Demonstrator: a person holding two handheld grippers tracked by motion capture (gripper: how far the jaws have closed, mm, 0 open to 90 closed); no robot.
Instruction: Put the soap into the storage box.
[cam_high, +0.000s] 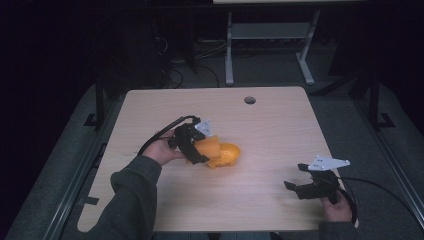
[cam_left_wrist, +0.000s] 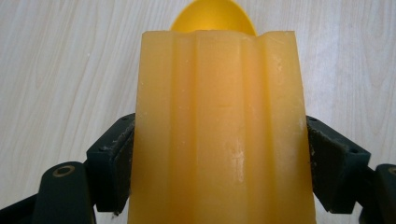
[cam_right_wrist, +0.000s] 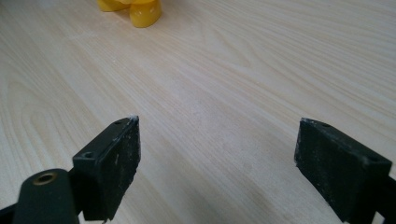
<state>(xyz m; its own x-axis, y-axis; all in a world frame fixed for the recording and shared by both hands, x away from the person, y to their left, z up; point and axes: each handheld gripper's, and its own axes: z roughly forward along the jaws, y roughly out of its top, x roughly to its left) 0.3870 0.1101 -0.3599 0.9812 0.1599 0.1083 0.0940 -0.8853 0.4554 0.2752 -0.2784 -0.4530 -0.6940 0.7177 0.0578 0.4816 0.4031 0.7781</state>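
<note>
Left gripper (cam_high: 196, 145): I have it clamped on the orange block (cam_left_wrist: 219, 130), one jaw on each flat side, so the block stands straight ahead of the camera and cannot twist.
Orange block: near the middle of the wooden table (cam_high: 270, 125), its far end at the yellow bowl (cam_high: 227, 154); whether they touch, I cannot tell.
Yellow bowl: on the tabletop just beyond the block, its rim peeking above the block's top edge in the left gripper view.
Right gripper (cam_high: 300, 184): I hold it with jaws spread wide and nothing between them, low over the near right corner, well apart from the work, I judge to stay clear yet ready.
</note>
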